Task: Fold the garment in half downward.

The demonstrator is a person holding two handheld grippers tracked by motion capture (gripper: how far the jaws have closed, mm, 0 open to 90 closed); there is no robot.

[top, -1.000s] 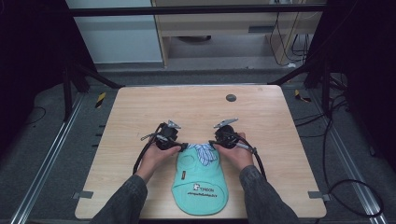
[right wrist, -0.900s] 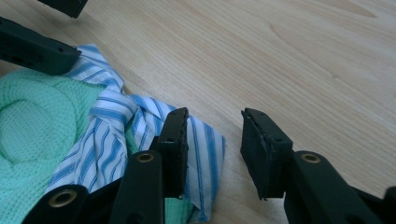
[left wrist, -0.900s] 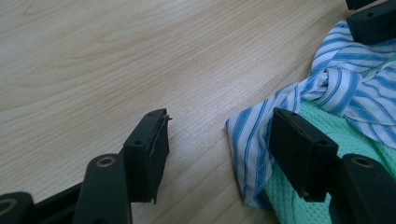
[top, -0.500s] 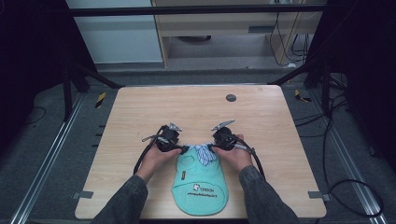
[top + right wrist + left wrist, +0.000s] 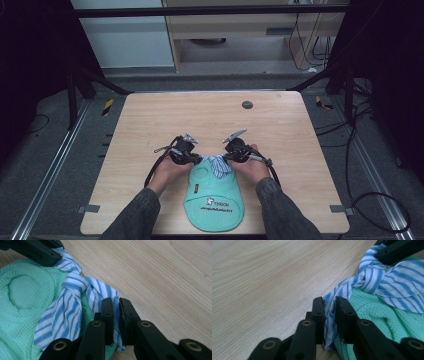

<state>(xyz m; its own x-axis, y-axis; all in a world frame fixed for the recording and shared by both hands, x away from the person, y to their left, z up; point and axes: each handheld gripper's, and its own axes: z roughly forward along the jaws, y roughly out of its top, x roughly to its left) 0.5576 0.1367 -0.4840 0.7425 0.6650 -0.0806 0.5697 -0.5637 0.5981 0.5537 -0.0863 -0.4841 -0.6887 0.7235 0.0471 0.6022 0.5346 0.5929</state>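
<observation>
While both hands sit at the collar end of the garment, status per item, all places relative to the green bib:

Green bib (image 5: 214, 200): mint knit bib with white print near its rounded hem, flat on the wooden table (image 5: 150, 125), at the near edge between the person's two sleeves. Waffle weave clear in both gripper views (image 5: 374, 315) (image 5: 22, 290).

Striped strap (image 5: 217, 164): blue-and-white striped fabric band at the bib's far end, bunched and twisted over the green knit. One end runs to each side of the collar.

Left gripper (image 5: 187, 156): at the bib's far-left corner. Jaws have just been closing; in the left gripper view (image 5: 330, 315) they're clamped on the striped strap (image 5: 329, 322), fabric pinched flat between the pads. Gripping, not empty.

Right gripper (image 5: 235, 152): at the bib's far-right corner. Jaws have just been closing too; in the right gripper view (image 5: 117, 315) they pinch the other strap end (image 5: 116, 322), with the stripes pressed in a thin fold between them. Gripping.

Spacing: the two grippers are near each other, apart, with the twisted strap between them. Each one's black jaw tip shows at the top edge of the other's view, lying on the striped cloth.

Hands: left hand (image 5: 167, 172) and right hand (image 5: 252, 170) low over the table, just beside the bib's upper edges.

Dark round disc (image 5: 247, 104): on the table, well beyond the bib, toward the far edge.
</observation>
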